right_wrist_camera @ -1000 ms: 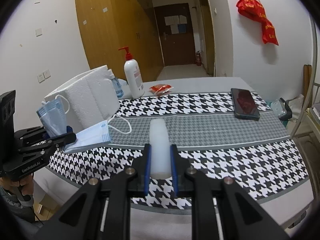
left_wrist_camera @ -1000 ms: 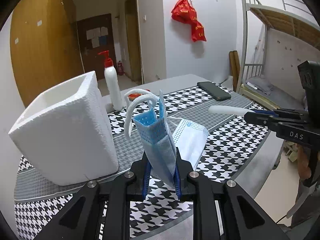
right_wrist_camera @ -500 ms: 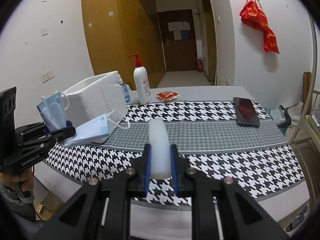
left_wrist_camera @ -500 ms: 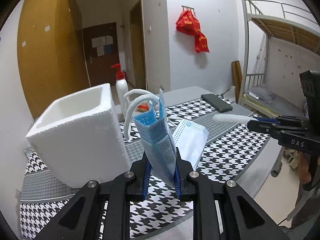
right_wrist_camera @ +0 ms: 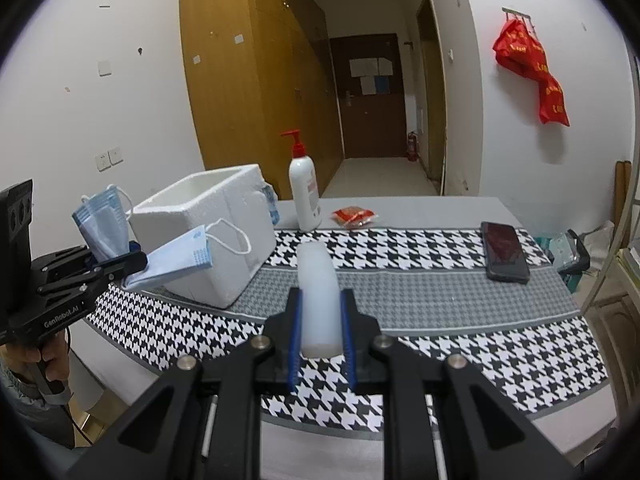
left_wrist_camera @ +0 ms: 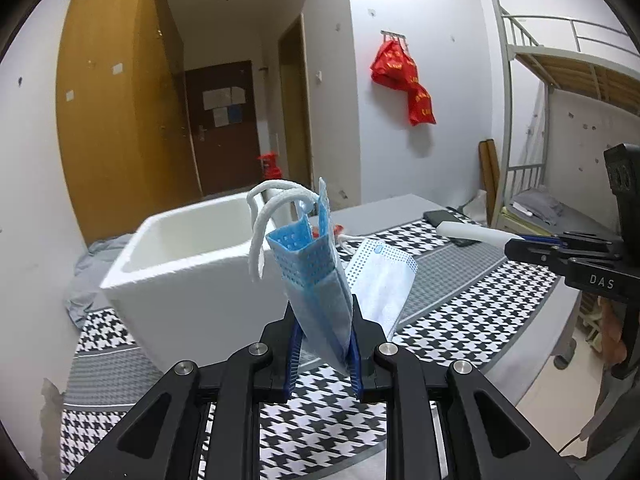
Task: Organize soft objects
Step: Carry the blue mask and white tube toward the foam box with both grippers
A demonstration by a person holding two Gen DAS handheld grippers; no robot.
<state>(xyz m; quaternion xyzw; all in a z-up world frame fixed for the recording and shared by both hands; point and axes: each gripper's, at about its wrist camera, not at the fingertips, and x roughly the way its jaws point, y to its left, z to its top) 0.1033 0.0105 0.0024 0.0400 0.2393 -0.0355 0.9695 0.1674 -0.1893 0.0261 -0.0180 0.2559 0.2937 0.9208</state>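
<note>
My left gripper point(left_wrist_camera: 322, 344) is shut on blue face masks point(left_wrist_camera: 316, 280), held in the air in front of the white foam box point(left_wrist_camera: 188, 272). One mask stands up between the jaws; a paler one point(left_wrist_camera: 380, 280) hangs to the right. From the right wrist view the left gripper point(right_wrist_camera: 116, 260) and its masks point(right_wrist_camera: 102, 224) are level with the foam box point(right_wrist_camera: 212, 232), at its left. My right gripper point(right_wrist_camera: 320, 320) is shut on a white foam strip point(right_wrist_camera: 318, 292), above the table's front middle. It shows at the right in the left wrist view point(left_wrist_camera: 516, 246).
The table has a black-and-white houndstooth cloth point(right_wrist_camera: 440, 292). A white pump bottle with red top point(right_wrist_camera: 304, 188) stands behind the box. A red packet point(right_wrist_camera: 354, 216) and a black phone point(right_wrist_camera: 504, 250) lie further right. A bunk bed point(left_wrist_camera: 560, 120) stands right.
My left gripper has risen with the masks, so the foam box's opening now shows lower and closer. The right gripper has also lifted slightly with its foam strip.
</note>
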